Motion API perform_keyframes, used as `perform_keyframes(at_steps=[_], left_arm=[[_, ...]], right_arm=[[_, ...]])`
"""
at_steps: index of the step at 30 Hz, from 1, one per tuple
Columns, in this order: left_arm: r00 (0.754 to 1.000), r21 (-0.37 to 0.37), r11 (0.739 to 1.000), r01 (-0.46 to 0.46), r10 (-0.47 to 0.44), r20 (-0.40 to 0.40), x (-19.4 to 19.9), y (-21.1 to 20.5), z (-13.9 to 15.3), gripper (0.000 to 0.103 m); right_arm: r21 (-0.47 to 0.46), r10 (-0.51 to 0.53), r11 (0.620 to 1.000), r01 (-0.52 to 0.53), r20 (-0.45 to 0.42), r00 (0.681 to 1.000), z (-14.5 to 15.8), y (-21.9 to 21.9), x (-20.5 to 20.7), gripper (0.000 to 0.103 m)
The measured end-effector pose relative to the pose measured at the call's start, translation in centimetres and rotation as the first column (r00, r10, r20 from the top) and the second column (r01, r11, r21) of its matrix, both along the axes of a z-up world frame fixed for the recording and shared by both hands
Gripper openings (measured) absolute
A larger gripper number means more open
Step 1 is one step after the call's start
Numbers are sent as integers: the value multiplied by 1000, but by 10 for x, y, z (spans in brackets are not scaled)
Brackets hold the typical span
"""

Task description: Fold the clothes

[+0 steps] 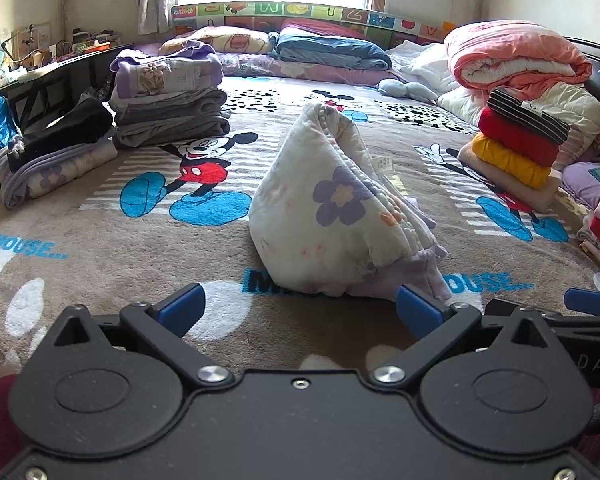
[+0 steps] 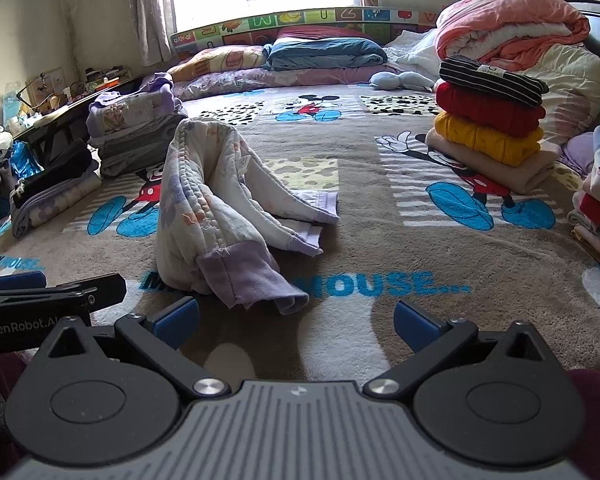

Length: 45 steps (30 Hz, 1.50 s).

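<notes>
A white quilted garment with purple flowers and lilac cuffs (image 1: 332, 208) stands in a crumpled heap on the Mickey Mouse blanket (image 1: 100, 248), its legs trailing to the right in the right wrist view (image 2: 220, 208). My left gripper (image 1: 298, 308) is open and empty just in front of the heap. My right gripper (image 2: 296, 320) is open and empty, just right of the lilac cuff (image 2: 256, 284). The left gripper's body (image 2: 48, 300) shows at the left edge of the right wrist view.
Folded piles stand on the bed: grey and lilac clothes (image 1: 168, 100) at back left, a dark piece on a floral one (image 1: 52, 152) at left, striped, red, yellow and beige knitwear (image 2: 492, 120) at right. Pillows and a pink duvet (image 2: 512, 24) lie behind.
</notes>
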<state>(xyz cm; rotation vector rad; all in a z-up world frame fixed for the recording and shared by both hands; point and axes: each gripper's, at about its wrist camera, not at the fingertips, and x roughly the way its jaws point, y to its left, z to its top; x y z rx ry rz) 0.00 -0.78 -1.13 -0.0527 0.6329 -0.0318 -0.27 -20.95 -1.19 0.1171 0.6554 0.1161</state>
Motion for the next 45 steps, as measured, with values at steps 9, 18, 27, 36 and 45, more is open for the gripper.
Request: perform_keyframes(at_steps=[9, 18, 27, 36, 45], left_arm=[[1000, -2, 1000, 0, 0, -7, 1, 1, -2, 103], [1000, 1, 1000, 4, -4, -26, 7, -2, -9, 103], [999, -55, 998, 1, -4, -53, 24, 6, -18, 103], [995, 9, 999, 54, -53, -90, 49, 1, -15, 103], [987, 129, 983, 129, -115, -115, 75, -12, -2, 103]], right_arm=[[5, -3, 1000, 3, -5, 1000, -2, -1, 1, 103], [34, 2, 999, -2, -11, 1000, -11, -5, 7, 103], [170, 22, 985, -29, 40, 999, -39, -27, 20, 103], [387, 72, 919, -77, 26, 997, -70, -49, 44, 103], [458, 132, 879, -134, 37, 991, -80, -53, 60, 103]])
